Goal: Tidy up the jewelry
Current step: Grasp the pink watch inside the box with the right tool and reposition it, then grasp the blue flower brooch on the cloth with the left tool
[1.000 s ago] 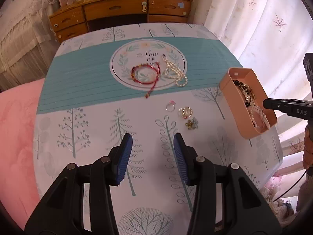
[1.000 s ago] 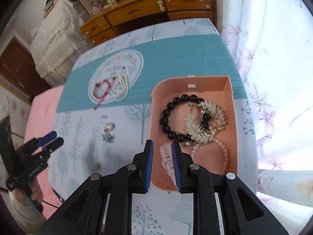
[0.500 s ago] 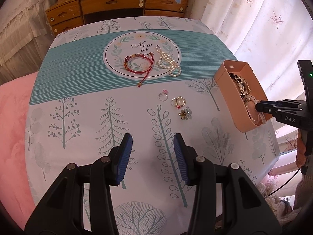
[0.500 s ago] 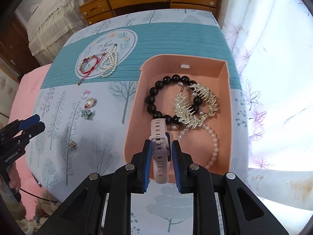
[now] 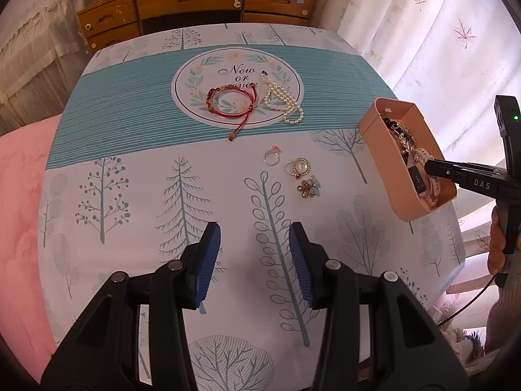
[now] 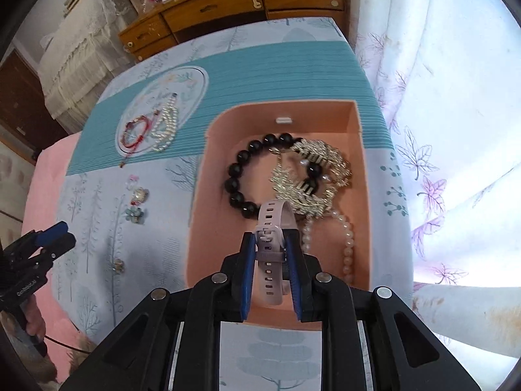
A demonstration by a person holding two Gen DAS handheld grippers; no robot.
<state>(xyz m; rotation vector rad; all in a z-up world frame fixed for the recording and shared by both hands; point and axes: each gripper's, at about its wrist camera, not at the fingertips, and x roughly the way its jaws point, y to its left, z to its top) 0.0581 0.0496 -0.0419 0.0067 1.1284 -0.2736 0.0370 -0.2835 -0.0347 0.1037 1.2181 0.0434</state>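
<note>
Fingers (image 6: 247,270) of the right gripper (image 6: 269,254) now pinch a pale pink buckled watch strap (image 6: 272,228), newly lowered into the peach plastic box (image 6: 208,215) at frame centre; release seems imminent. Left gripper (image 5: 254,260) spread, idle.

This is a home bedroom. A wooden dresser (image 5: 198,3) with drawers stands beyond the far edge of a tablecloth-covered table (image 5: 130,215), leaf-print curtains (image 5: 433,32) hang along its right edge, and pink bedding (image 5: 19,176) lies at its left.
</note>
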